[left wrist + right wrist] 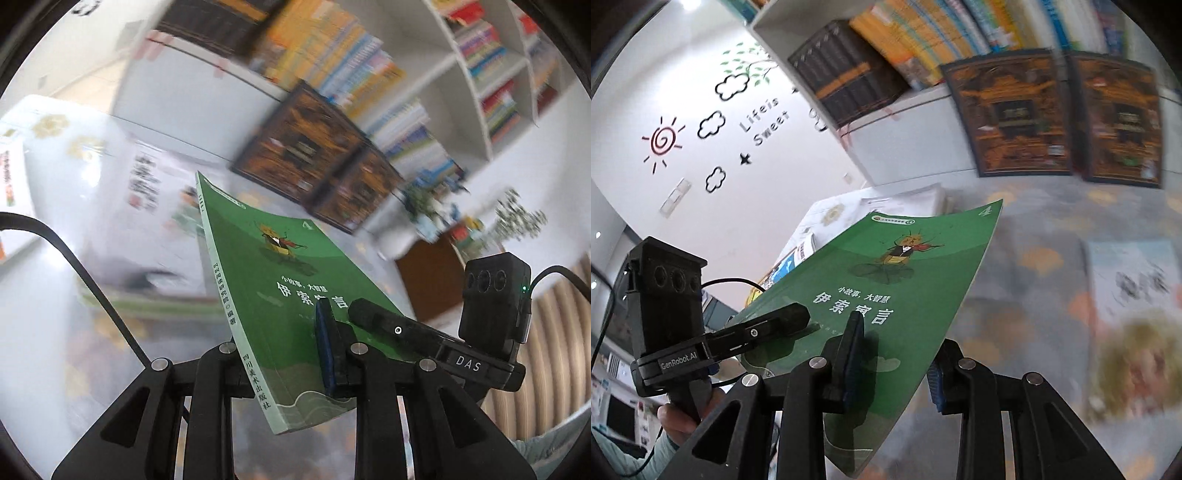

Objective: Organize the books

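Green and glossy, the thin paperback book [280, 288] hangs tilted in the air above the table [1034, 258], both claws pinching its lower end: the left claw [295, 354] near the spine, the right claw [894, 354] near the open edge, probably to keep the limp cover flat. The shelf [465, 70] behind is blurred.

Wall stickers [665, 142] (sun, clouds) beside a potted plant [424, 201].
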Available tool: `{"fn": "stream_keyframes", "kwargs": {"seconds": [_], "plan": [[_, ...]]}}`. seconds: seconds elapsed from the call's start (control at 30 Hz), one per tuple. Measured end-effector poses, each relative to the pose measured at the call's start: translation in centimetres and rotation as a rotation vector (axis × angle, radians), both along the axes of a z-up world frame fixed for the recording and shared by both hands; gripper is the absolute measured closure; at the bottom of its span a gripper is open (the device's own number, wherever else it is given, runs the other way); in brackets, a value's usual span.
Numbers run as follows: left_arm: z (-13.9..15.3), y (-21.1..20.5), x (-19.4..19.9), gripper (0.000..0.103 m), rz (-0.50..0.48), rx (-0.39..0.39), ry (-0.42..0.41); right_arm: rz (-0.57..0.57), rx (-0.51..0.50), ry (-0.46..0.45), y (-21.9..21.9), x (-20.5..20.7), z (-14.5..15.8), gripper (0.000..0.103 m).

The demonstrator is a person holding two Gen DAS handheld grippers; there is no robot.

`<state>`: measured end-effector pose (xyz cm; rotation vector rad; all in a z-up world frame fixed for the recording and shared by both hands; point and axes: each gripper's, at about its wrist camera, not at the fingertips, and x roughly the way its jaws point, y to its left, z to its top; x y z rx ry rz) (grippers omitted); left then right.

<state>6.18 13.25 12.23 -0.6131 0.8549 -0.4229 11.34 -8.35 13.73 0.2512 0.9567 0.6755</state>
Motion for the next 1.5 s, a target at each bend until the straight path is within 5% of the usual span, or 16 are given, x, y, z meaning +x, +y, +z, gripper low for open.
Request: {"fn": "stream_keyframes", "kwargs": {"seconds": [0.47,0.9,1.2,1.5], "plan": [[-5.4,6.4,7.5,0.079,0.13,-0.007,0.114,0.044,-0.016,0.134,7.7,10.3,-5.0,0.073],[-7.2,9.2,2.7,0.075,0.258,-0.037,0.176,0.005,-0.067,0.187,8.4,11.4,-6.8,0.072],[-6.7,5.4,-2.3,0.073,0.171,0.012,0.206,-0.1,0.086,0.293,0.3,5.4,-7.6,0.054],[-5.8,-2.3,-5.4,0.073,0.054,0.011,0.221,-0.239,0.102,0.376,-10.4,-3.2,-9.5,0.049]]}}
